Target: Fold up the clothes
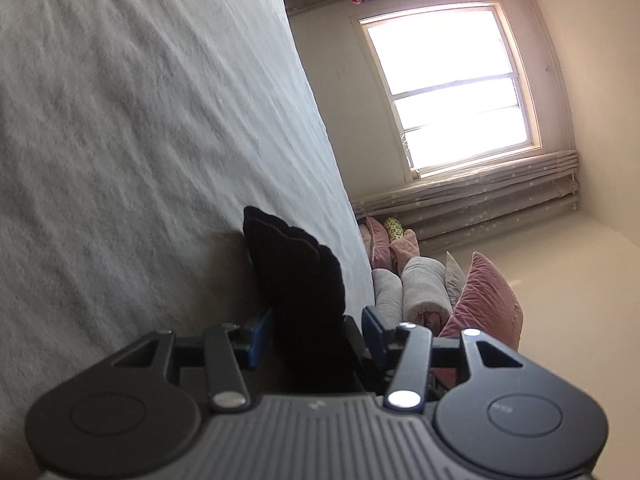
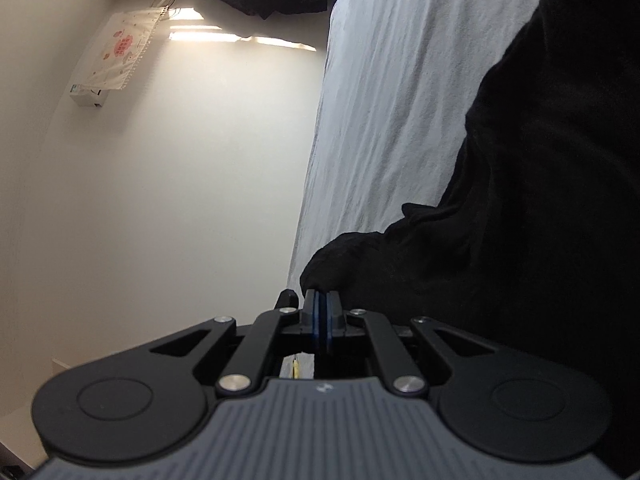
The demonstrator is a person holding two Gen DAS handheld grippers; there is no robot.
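The left gripper [image 1: 314, 334] is lying rolled, jaws spread around one black garment [image 1: 298, 276] — unpressed. The right gripper [image 2: 321, 306] is pressed together, black cloth [image 2: 520, 200] at two o'clock — any pinch is hidden.

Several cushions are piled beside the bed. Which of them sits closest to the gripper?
The big dusty-pink velvet cushion, right behind the left gripper. The rolled grey ones lie just past it, and the smaller pink ones are farther off, toward the curtain.

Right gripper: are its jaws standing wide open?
No, the right gripper has its blue pads pressed together, at the edge of the black garment.
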